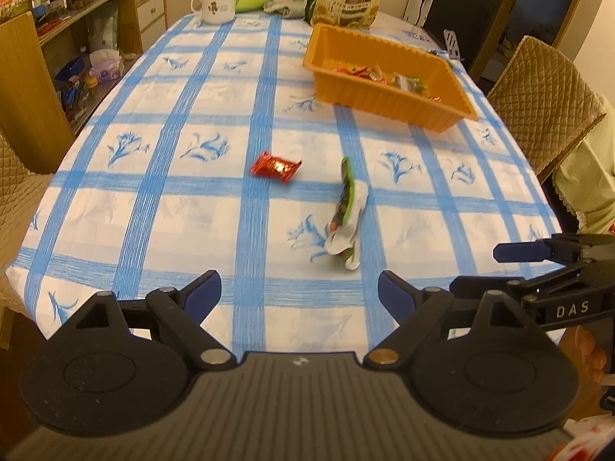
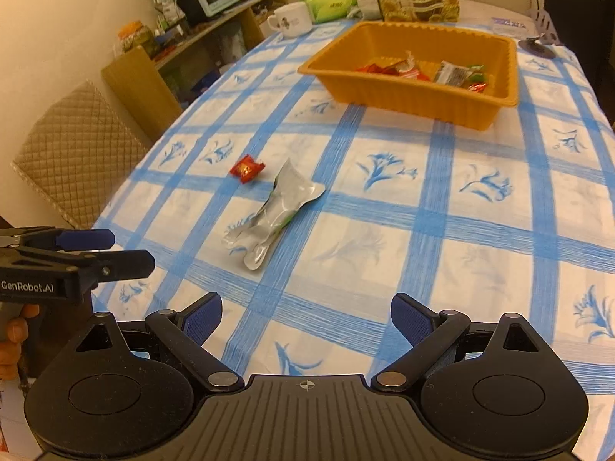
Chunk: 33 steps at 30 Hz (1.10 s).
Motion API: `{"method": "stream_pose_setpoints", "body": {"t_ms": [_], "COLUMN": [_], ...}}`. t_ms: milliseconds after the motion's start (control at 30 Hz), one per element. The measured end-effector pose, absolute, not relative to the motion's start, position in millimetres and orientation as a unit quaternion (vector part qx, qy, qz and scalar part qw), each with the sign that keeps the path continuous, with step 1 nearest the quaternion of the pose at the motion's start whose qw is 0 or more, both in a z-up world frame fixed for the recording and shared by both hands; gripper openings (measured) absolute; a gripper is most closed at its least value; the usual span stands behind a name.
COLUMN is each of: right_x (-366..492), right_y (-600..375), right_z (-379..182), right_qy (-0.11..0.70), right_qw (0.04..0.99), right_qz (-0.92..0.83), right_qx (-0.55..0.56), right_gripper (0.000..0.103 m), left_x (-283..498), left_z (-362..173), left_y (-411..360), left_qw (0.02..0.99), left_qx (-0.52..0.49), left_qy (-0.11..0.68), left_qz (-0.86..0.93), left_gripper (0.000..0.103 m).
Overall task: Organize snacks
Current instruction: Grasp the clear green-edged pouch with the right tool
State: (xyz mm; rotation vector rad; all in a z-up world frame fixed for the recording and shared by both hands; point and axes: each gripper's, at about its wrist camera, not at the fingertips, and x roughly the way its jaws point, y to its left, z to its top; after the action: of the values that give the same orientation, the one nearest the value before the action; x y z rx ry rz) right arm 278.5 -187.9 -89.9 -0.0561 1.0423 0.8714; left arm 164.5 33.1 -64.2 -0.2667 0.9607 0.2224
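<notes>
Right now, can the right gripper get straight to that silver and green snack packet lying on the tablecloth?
Probably yes. The right gripper is open and empty, and the silver and green packet lies ahead on bare tablecloth. The red candy sits apart, beyond it, so nothing blocks the way.

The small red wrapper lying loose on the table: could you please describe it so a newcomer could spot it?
On the blue-and-white checked tablecloth, short of the orange plastic tray, two packets lie loose. The small shiny red foil wrapper is the left one, far shorter than the long silver-and-green pouch.
</notes>
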Motion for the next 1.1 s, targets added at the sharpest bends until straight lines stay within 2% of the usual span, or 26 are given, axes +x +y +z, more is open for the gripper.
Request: {"method": "stream_pose_setpoints", "body": {"t_ms": [767, 833, 900, 1100], "right_x": [282.2, 283.5, 285.9, 299.1], "right_y": [-110.6, -104.8, -99.8, -91.3], "right_z": [-109.2, -111.5, -114.7, -121.8], "right_qy": [0.485, 0.483, 0.484, 0.486], "right_qw": [0.784, 0.789, 0.791, 0.803], "right_qz": [0.385, 0.378, 0.371, 0.345], "right_qx": [-0.045, -0.044, -0.038, -0.003], "right_gripper": [0.094, 0.089, 0.078, 0.061], "left_x": [173.8, 175.2, 176.4, 181.5], "left_z": [-87.4, -89.1, -90.7, -93.5], "left_y": [82.5, 85.7, 88.3, 97.0], "left_qw": [0.860, 0.860, 0.860, 0.862], "left_qx": [-0.113, -0.110, -0.107, -0.097], "left_qy": [0.488, 0.489, 0.490, 0.489], "left_qz": [0.096, 0.094, 0.092, 0.090], "left_gripper": [0.087, 0.087, 0.087, 0.087]}}
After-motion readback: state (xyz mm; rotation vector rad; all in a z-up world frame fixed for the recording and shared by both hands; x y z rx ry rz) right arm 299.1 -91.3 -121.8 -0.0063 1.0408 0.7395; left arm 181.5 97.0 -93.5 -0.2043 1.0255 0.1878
